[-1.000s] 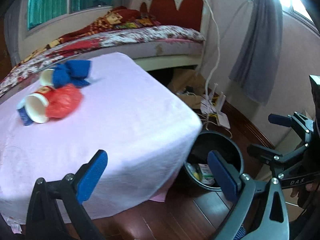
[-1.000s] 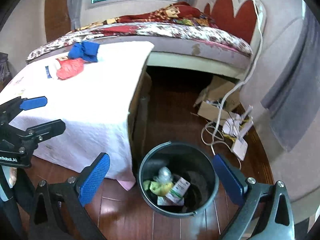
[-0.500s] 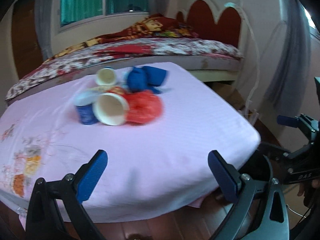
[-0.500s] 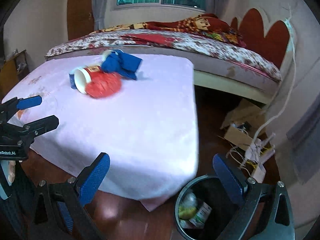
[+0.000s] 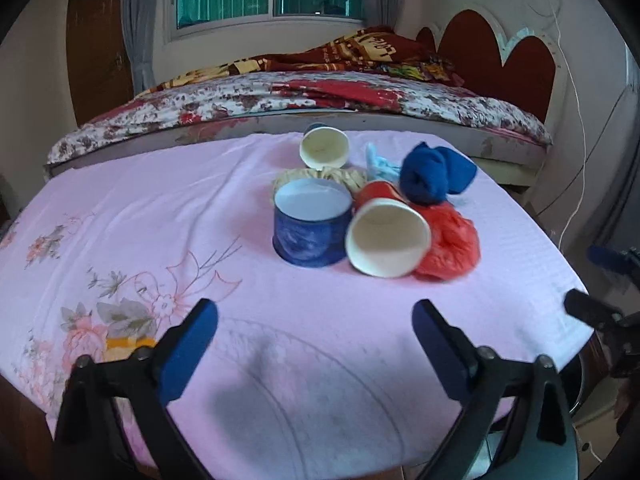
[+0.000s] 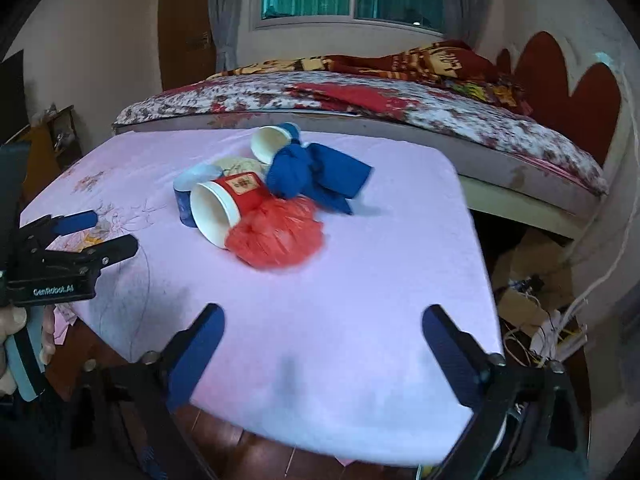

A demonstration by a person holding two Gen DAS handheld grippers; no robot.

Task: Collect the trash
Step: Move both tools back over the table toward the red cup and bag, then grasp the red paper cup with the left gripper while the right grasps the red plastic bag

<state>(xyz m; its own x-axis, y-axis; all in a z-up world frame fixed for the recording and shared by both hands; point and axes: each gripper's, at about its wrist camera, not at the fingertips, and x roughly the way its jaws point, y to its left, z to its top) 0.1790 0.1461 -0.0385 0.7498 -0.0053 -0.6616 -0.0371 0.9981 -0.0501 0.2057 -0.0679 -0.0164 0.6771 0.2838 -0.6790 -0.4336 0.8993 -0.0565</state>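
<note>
A heap of trash lies on the pink-clothed table (image 5: pixel 320 344): a short blue tub (image 5: pixel 309 229), a red paper cup (image 5: pixel 387 236) on its side, a crumpled red plastic bag (image 5: pixel 452 246), a blue bag (image 5: pixel 430 174), a second paper cup (image 5: pixel 324 147) behind. The right wrist view shows the same cup (image 6: pixel 224 208), red bag (image 6: pixel 276 236) and blue bag (image 6: pixel 316 178). My left gripper (image 5: pixel 314 322) hovers over the table's near part, short of the heap, jaws closing with nothing between them. My right gripper (image 6: pixel 322 326) is likewise short of the heap, jaws closing, empty.
A bed (image 5: pixel 320 96) with a flowered cover runs behind the table. Cardboard and cables (image 6: pixel 536 304) lie on the wooden floor to the right. A hand (image 6: pixel 16 332) holds the left gripper's handle.
Both grippers swung away from the black bin on the floor toward the table. The trash heap now sits ahead of both, nearer and larger, and the bin has left view.
</note>
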